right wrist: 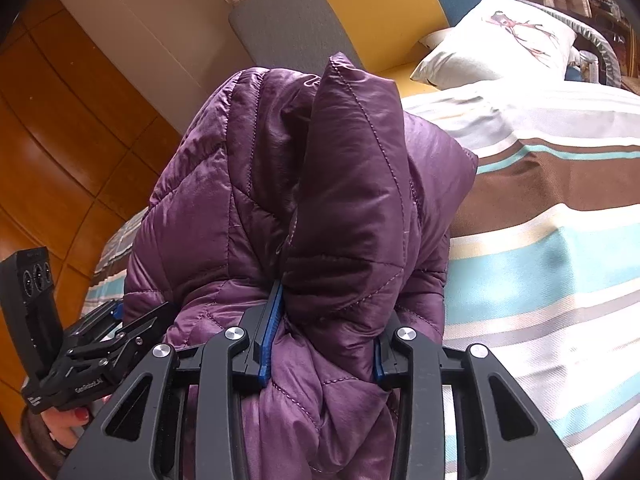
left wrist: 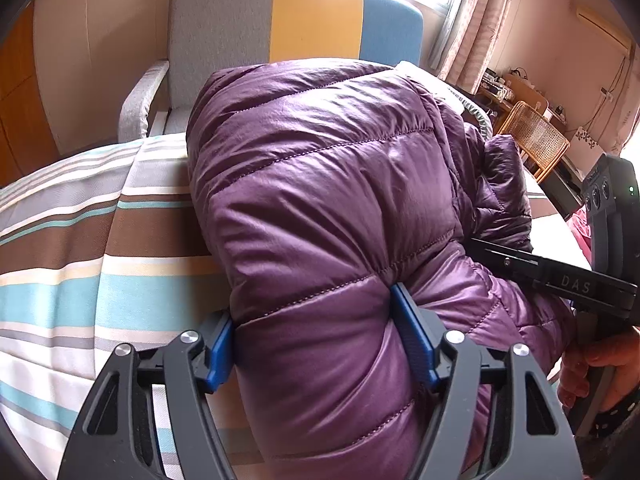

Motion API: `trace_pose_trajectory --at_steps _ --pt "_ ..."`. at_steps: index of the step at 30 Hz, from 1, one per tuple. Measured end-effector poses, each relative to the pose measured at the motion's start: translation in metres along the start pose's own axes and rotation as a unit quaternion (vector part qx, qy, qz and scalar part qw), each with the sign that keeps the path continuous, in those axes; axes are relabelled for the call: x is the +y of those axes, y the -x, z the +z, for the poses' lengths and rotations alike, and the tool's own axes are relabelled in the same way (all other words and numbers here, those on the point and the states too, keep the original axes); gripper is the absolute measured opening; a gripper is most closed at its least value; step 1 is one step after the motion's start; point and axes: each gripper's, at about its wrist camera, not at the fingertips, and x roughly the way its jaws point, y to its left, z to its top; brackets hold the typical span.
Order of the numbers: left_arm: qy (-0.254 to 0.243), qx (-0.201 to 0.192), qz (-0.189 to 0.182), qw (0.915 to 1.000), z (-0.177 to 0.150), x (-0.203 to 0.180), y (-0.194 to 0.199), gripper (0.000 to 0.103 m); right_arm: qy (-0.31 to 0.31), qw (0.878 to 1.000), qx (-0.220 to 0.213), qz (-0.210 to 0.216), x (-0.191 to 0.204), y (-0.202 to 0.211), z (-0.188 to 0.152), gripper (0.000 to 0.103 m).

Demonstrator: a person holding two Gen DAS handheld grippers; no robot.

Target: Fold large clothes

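Purple jacket [left wrist: 320, 200] bunched between left tongs [left wrist: 316, 344] and right tongs [right wrist: 324, 344], both pinching it

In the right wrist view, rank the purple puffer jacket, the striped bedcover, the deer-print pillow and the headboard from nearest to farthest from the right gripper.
1. Purple puffer jacket: bunched between the jaws of the right gripper.
2. Striped bedcover: under and right of the jacket.
3. Deer-print pillow: upper right, at the bed's head.
4. Headboard: grey, yellow and blue, behind the pillow.

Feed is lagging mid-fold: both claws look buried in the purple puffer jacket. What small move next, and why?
Probably lower the bundle onto the striped bedspread. The left claw and right claw both pinch thick folds of the purple puffer jacket, which is bunched up rather than flat.
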Motion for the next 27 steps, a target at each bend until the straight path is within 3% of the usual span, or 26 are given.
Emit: trace_pose_trajectory --at_steps 7,21,23,24,27 --pt "-0.004 -0.014 0.004 0.9999 -0.001 -0.008 0.017 0.056 0.034 0.999 -0.023 -0.011 0.023 0.018 -0.010 0.028" --pt "-0.023 -0.050 0.026 0.9982 -0.022 -0.002 0.069 0.047 0.059 0.997 -0.038 0.013 0.073 0.043 -0.049 0.024" --pt "-0.020 -0.042 0.018 0.9988 -0.028 0.002 0.069 0.047 0.040 0.999 -0.033 0.011 0.065 0.040 -0.050 0.032" --pt "-0.017 -0.039 0.017 0.9989 -0.030 0.004 0.069 0.047 0.027 0.999 -0.030 0.010 0.059 0.039 -0.051 0.045" --pt "0.005 -0.031 0.004 0.9995 -0.035 0.016 0.066 0.048 0.011 1.000 -0.021 -0.003 0.049 0.040 -0.054 0.068"
